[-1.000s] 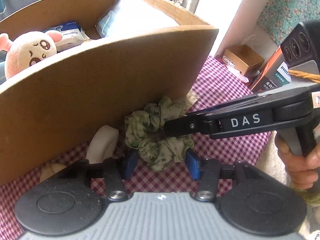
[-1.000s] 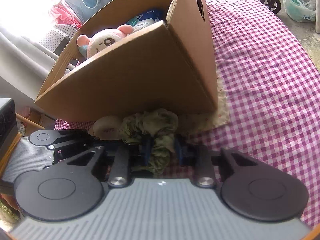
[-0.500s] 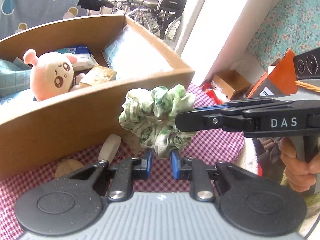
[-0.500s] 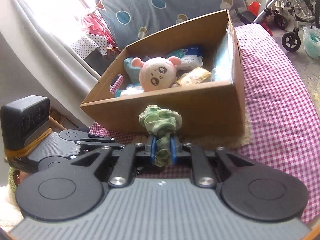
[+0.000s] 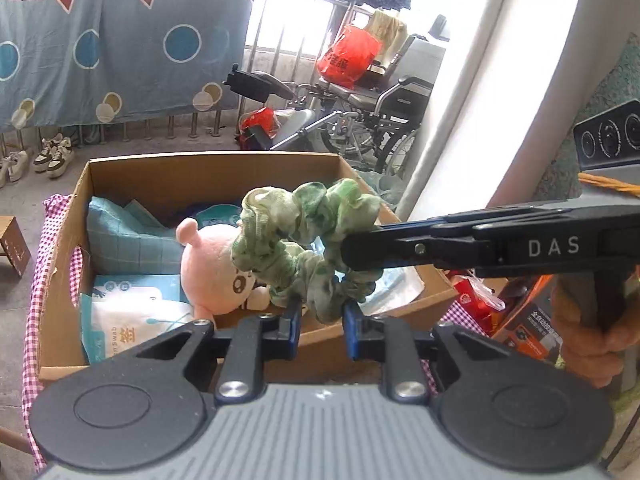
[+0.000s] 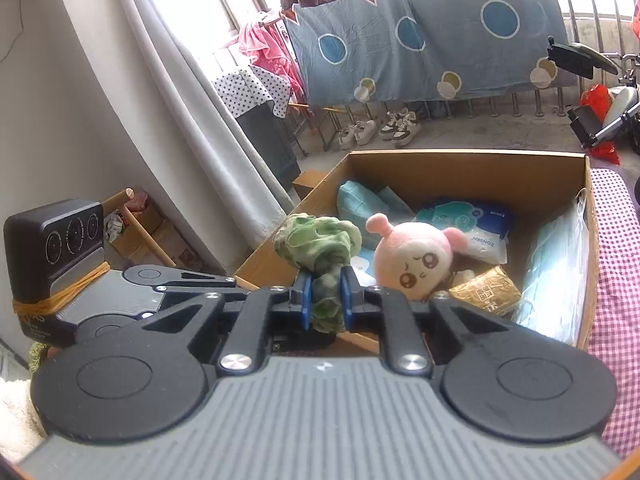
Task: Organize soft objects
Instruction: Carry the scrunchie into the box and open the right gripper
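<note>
A green scrunchie (image 5: 304, 240) hangs in the air above the near edge of the open cardboard box (image 5: 200, 168). My left gripper (image 5: 320, 326) is shut on its lower part. My right gripper (image 6: 324, 296) is shut on the same scrunchie (image 6: 320, 240) and shows from the right in the left wrist view (image 5: 360, 248). The box (image 6: 460, 160) holds a pink plush toy (image 6: 412, 256), which also shows in the left wrist view (image 5: 212, 272), plus wipes packs, teal cloth and face masks.
The box stands on a purple checked tablecloth (image 6: 616, 280). An orange carton (image 5: 528, 328) and a red packet (image 5: 476, 300) lie to the right of the box. A wheelchair (image 5: 380, 100), shoes (image 6: 380, 128) and a blue hanging sheet (image 6: 420, 32) are behind.
Both grippers closed on the scrunchie and lifted it from the tablecloth in front of the box up to above the box's near edge.
</note>
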